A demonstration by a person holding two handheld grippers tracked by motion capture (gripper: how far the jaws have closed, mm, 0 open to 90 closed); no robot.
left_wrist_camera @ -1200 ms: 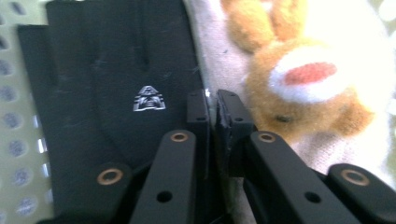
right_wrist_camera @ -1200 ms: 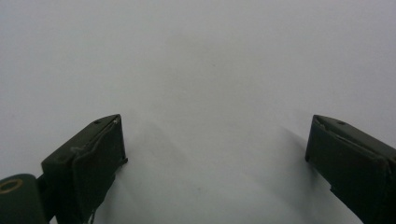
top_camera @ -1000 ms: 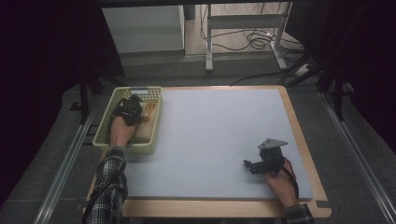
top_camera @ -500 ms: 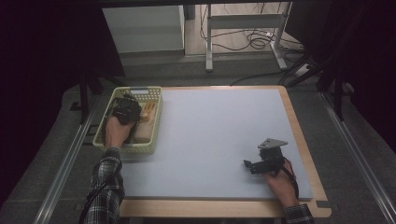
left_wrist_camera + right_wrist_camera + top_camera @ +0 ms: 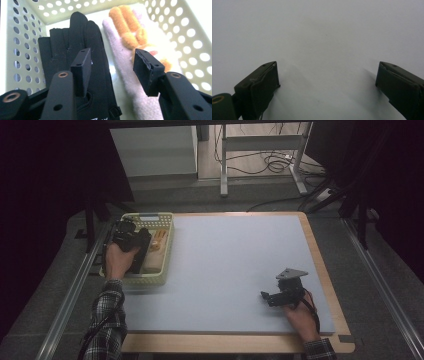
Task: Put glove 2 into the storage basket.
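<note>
My left gripper (image 5: 129, 235) hangs over the pale yellow perforated basket (image 5: 150, 215) at the table's left. Its jaws have just been opening, and nothing is between the pads (image 5: 82, 65). In the left gripper view it (image 5: 111, 56) looks down on a black glove (image 5: 67, 40) lying flat on the basket floor. Beside that lies a cream fuzzy glove (image 5: 125, 80) with orange fingers (image 5: 127, 27). My right gripper (image 5: 265, 296) rests low on the pale blue mat (image 5: 230, 260) at the right. In its own view it (image 5: 327, 75) is wide open over bare mat.
The basket walls (image 5: 22, 37) close in around the left gripper. A wooden border (image 5: 320, 265) frames the mat. Metal rails run along both sides of the table. Beyond the far edge are a white cabinet (image 5: 155, 150) and a metal stand with cables (image 5: 265, 160).
The left gripper has shifted slightly left and back toward the person inside the basket. The right gripper has stayed where it was.
</note>
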